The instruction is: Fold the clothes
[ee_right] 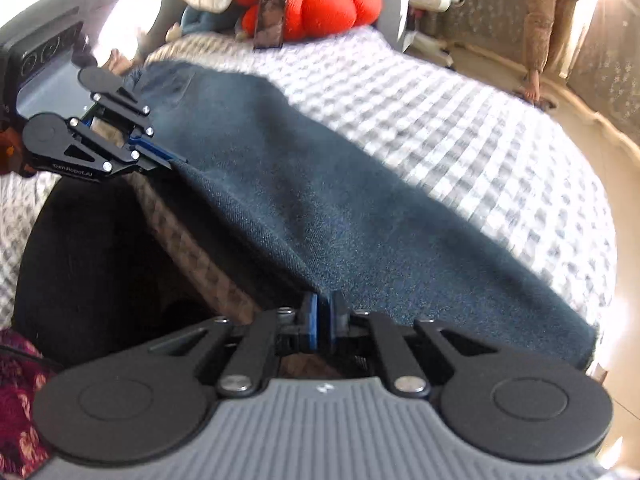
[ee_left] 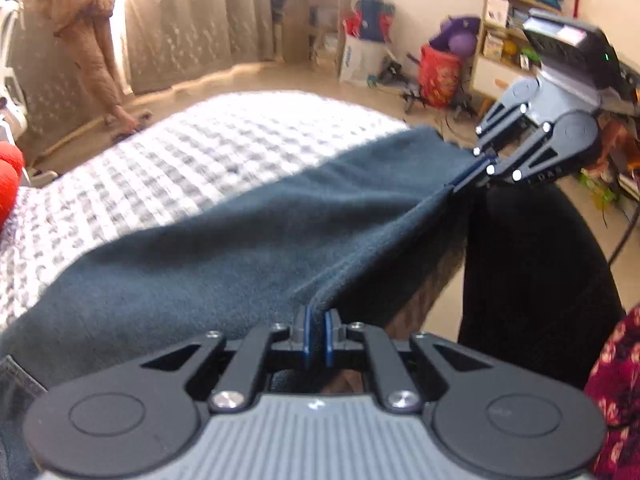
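A dark blue garment (ee_left: 240, 240) lies spread on the bed, its near edge lifted off the mattress side. In the left wrist view my left gripper (ee_left: 316, 320) is shut on that edge, with cloth pinched between the blue pads. At the upper right of that view my right gripper (ee_left: 468, 178) pinches the same edge further along. In the right wrist view the garment (ee_right: 320, 184) runs away from my right gripper (ee_right: 324, 308), which is shut on its hem. My left gripper (ee_right: 172, 160) grips the hem at the far left. The edge hangs taut between the two.
The bed carries a grey-and-white checked cover (ee_left: 200, 140) (ee_right: 440, 120), with red cushions (ee_right: 320, 4) at its head. A black-clothed leg (ee_left: 540, 260) and a floral sleeve (ee_left: 616, 380) are close by. A person (ee_left: 92, 40) stands by the curtains; shelves and toys (ee_left: 440, 68) crowd the floor.
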### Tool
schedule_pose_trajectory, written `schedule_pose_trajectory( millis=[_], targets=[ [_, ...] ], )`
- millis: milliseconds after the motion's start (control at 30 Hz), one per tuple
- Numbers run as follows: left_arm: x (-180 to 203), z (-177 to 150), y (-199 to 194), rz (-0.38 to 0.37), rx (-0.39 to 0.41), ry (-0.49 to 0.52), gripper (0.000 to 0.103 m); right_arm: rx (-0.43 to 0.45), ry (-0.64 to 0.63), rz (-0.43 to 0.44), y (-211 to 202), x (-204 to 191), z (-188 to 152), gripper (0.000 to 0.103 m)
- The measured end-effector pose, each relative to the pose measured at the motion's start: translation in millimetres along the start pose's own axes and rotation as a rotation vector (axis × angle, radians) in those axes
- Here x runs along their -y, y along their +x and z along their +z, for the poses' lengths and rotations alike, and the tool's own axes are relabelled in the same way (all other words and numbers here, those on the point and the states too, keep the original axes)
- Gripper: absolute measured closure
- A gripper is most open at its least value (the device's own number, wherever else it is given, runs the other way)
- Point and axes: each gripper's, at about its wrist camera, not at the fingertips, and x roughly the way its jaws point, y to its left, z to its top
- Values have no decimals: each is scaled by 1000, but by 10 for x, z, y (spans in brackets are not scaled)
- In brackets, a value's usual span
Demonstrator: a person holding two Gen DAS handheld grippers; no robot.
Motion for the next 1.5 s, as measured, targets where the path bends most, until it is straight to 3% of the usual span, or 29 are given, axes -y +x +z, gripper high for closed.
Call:
schedule_pose_trajectory(
  millis=[67, 167, 233, 300, 367, 567, 700, 800, 1000, 1100, 1167, 1200, 1233, 1400, 1500],
  targets=[
    [-7, -68, 151, -17, -54, -9, 94, -64, -13, 10, 118, -44, -38, 96],
    [-51, -63, 143, -41, -35, -52, 84, -88, 23, 21, 179, -18, -47, 88],
    [-64, -45, 64, -78, -12, -60, 56, -58, 63, 38, 66, 59, -48, 83],
    [-74, -29, -24, -115, 27, -56, 49, 0, 105, 24, -82, 136, -81, 46],
    [-90, 11, -95, -134, 63, -48, 47, 55, 142, -37, -245, 270, -170, 41],
    [-247, 340, 77, -92, 112, -82, 43, 170, 352, -331, -418, 985, -448, 41],
    [-403, 566, 439, -124, 101, -153, 43, 195, 536, -394, -279, 1566, -694, 41],
    [-440, 637, 657, -117, 68, -201, 43, 218, 647, -365, -156, 1785, -825, 41],
    [-388, 597, 752, -121, 75, -207, 43, 371, 574, -325, -298, 1725, -928, 44],
    [-408, 570, 757, -127, 85, -224, 43, 354, 538, -299, -114, 1809, -813, 64],
    [-433, 553, 761, -134, 93, -242, 43, 353, 513, -305, -68, 1760, -828, 69],
    [-438, 547, 759, -135, 96, -247, 43, 353, 500, -309, -47, 1734, -838, 85],
    [-441, 542, 757, -136, 99, -252, 43, 352, 487, -312, -26, 1708, -847, 88],
    [-436, 567, 705, -146, 108, -257, 43, 401, 431, -490, -274, 1407, -905, 95],
    [-419, 567, 730, -170, 103, -247, 43, 359, 500, -494, -213, 1550, -966, 94]
  ],
)
